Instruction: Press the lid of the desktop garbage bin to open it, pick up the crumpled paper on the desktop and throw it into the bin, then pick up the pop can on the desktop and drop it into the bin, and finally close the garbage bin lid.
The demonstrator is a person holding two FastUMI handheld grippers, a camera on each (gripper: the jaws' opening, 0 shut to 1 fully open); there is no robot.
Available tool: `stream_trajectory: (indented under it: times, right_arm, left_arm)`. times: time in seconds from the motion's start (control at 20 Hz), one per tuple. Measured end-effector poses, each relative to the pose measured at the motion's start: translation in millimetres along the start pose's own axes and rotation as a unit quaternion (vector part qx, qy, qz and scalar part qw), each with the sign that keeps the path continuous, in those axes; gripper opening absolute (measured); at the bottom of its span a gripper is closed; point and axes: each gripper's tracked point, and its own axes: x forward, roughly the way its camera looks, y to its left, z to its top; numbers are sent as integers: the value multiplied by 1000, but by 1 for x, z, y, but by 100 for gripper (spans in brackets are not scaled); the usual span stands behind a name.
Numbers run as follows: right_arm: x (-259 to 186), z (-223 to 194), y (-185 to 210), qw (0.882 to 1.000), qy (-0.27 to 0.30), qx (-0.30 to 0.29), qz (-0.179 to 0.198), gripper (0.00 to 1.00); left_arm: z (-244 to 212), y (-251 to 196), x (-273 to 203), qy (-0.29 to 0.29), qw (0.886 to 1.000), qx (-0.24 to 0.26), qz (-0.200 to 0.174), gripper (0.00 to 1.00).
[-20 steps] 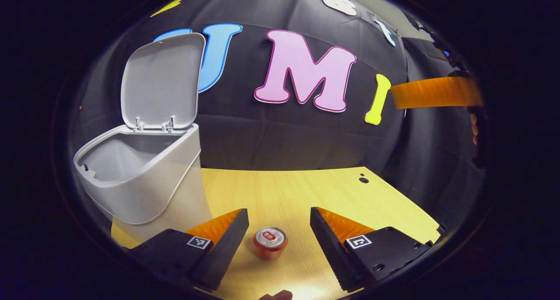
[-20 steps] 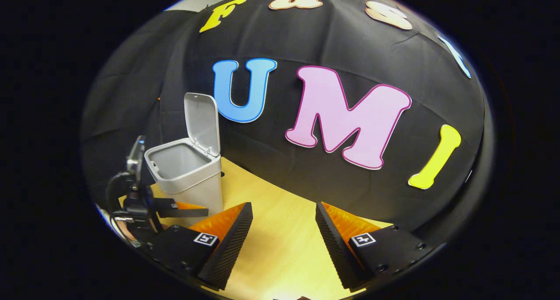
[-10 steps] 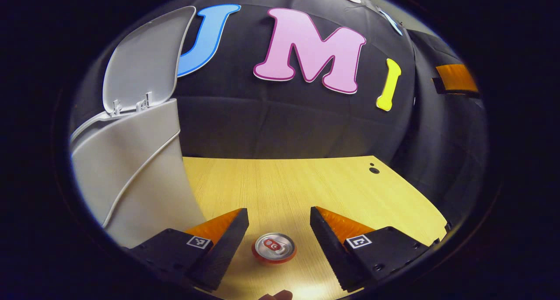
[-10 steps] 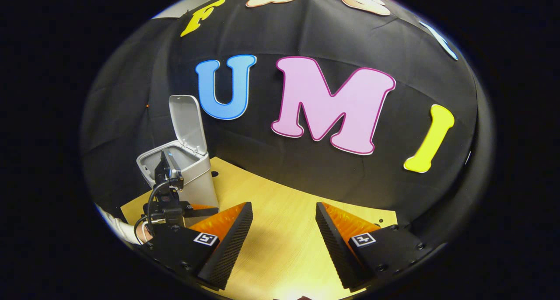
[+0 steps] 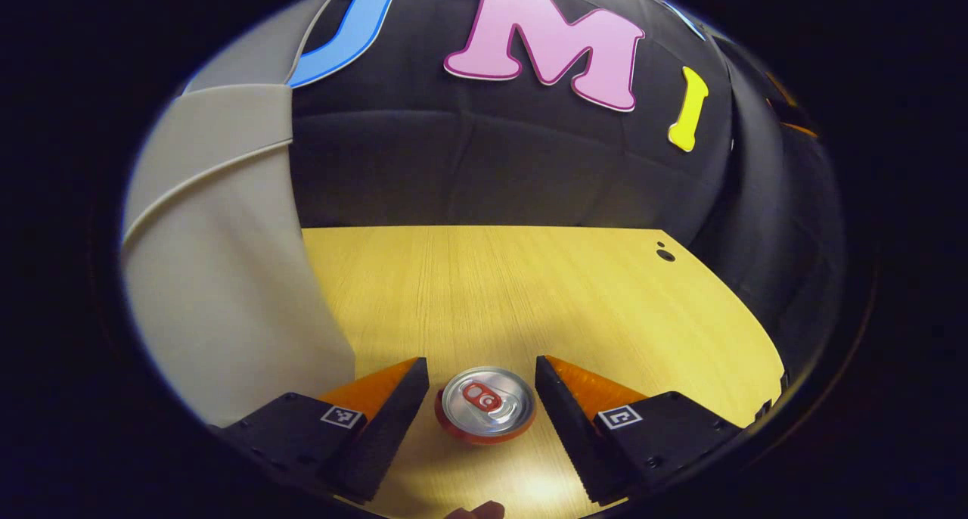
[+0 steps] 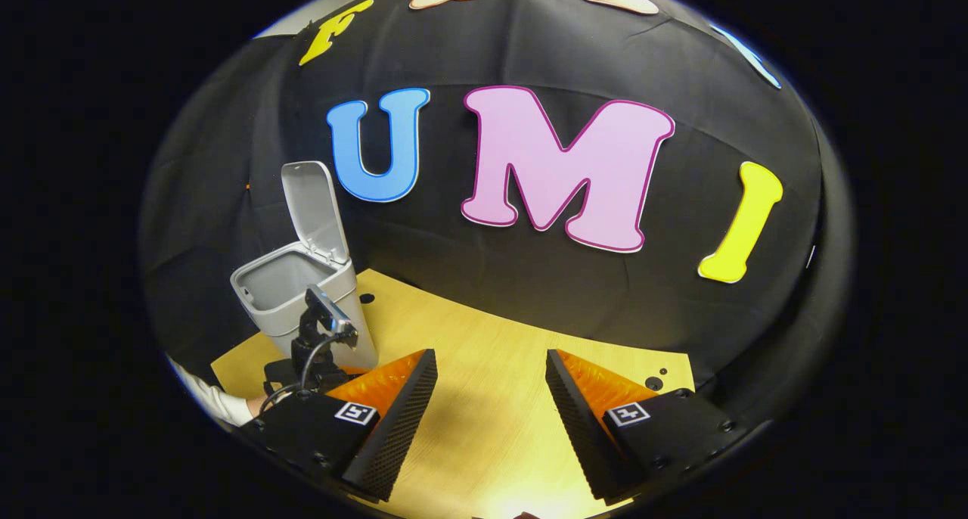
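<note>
The bin (image 6: 302, 292) stands with lid (image 6: 311, 209) up; the left tool (image 5: 482, 379), open, straddles the upright pop can (image 5: 485, 413) on the bench (image 5: 529, 292), ungrasped; right tool (image 6: 490, 390) open, empty; binning and closing remain.

Left gripper (image 5: 482, 379): two wedge-shaped fingers with ribbed inner faces, each on a matte block bearing a small square black-and-white marker and round screw heads. Right gripper (image 6: 491, 371): same build. In the right gripper view, the far gripper carries a small camera on a stalk, looped cables, and a white sleeve (image 6: 214, 402) behind it
</note>
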Motion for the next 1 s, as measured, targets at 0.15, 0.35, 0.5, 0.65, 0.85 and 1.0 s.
stream_trajectory:
  times: [0.15, 0.35, 0.5, 0.65, 0.85, 1.0]
  right_arm:
    - [0, -4, -5, 1000, 4, 6, -5, 94]
    - [-1, -6, -10, 1000, 5, 12, -10, 94]
    - [-1, -5, -8, 1000, 3, 12, -11, 94]
    - [-1, -2, 1, 1000, -2, 16, -5, 94]
    - [-4, 5, 14, 1000, -15, 19, 5, 94]
    - [-9, 9, 19, 1000, -23, 17, 7, 94]
  left_arm:
    - [-20, -2, 8, 25, 999, 18, -11, 98]
    - [-12, -2, -2, 21, 999, 24, -21, 87]
    - [16, -8, -26, -11, 999, 23, -31, 86]
    - [61, -20, -63, -67, 996, 41, -48, 86]
    - [127, -28, -120, -148, 984, 77, -56, 85]
    - [176, -14, -166, -211, 974, 67, -43, 84]
